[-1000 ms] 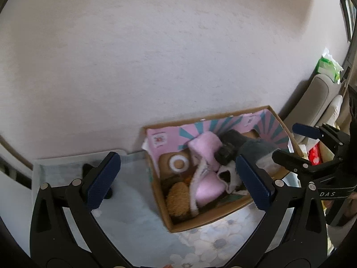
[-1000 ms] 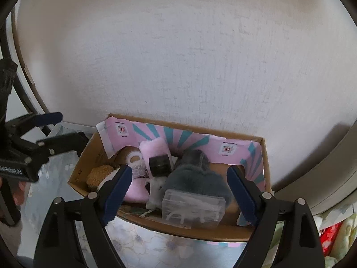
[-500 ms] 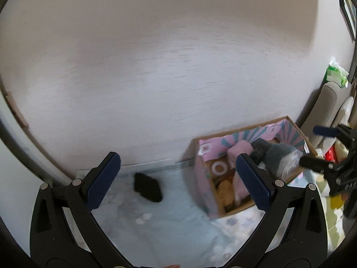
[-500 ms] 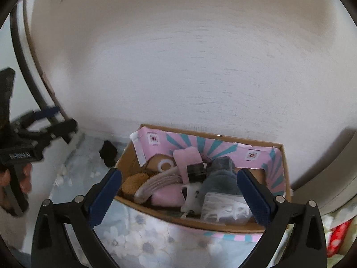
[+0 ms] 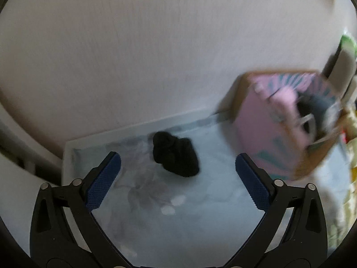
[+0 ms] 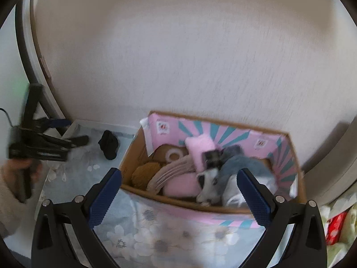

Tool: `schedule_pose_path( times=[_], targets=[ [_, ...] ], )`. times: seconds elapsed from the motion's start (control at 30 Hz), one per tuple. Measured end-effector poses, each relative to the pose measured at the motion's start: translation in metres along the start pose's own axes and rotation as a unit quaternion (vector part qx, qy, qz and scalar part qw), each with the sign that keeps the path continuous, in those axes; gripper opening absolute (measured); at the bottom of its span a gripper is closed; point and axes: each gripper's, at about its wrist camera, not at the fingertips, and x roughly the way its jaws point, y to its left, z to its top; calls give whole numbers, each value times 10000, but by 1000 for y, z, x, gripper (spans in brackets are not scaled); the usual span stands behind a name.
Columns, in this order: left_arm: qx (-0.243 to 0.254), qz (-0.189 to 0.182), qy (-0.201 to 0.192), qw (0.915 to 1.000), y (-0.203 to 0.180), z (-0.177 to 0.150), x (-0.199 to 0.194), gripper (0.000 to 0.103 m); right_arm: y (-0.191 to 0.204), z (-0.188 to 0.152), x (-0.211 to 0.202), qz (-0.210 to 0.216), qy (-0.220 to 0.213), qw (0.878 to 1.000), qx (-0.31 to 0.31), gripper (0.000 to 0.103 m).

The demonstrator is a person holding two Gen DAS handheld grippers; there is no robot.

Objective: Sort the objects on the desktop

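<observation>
Left gripper (image 5: 178,174), jaws spread wide and holding nothing, is hovering above the floral tablecloth (image 5: 200,201), with a black bundle (image 5: 176,156), possibly rolled fabric given the blur, lying between and just beyond its fingertips at 12 o'clock. The cardboard box (image 5: 279,122) is sitting at 2 o'clock against the wall. Right gripper (image 6: 178,185), likewise spread apart and empty, is facing the box rim (image 6: 178,203); inside are lying pink (image 6: 200,147), tan (image 6: 145,174) and grey (image 6: 241,167) plush items.
</observation>
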Motion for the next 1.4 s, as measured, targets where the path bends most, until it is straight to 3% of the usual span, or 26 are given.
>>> schedule_pose_path(
  times=[0.13,0.27,0.33,0.4,0.6,0.87,1.0,1.13,1.23,1.4],
  targets=[
    [-98,-13,236,9997,12,-10,46,80,11,-29,23,-9,112,9999,131,103],
    [-253,-154,363,9989,20,-17,69,74,22,-54,36,-83,221,9997,76,103],
    [-262,-233,398,9986,21,-18,72,51,25,-61,40,-180,281,9994,-7,103],
    [-187,-291,427,9985,19,-19,73,40,26,-64,43,-216,333,9992,3,103],
    [-127,-345,324,9988,17,-18,66,20,23,-66,46,-179,319,9991,211,103],
    [-225,-472,178,9985,16,-10,36,18,24,-60,43,-139,281,9993,200,103],
    [-265,-609,-24,9978,7,4,-9,17,21,-50,30,-100,208,9996,173,103],
    [-213,-1014,-230,9944,-9,24,-52,17,10,-29,12,17,284,9995,144,103],
    [56,-1134,-336,9930,-39,55,-73,17,-3,-14,-1,42,306,9995,32,103],
    [372,-1387,-354,9890,-99,75,-93,17,-33,9,-15,20,299,9995,-39,103]
  ],
)
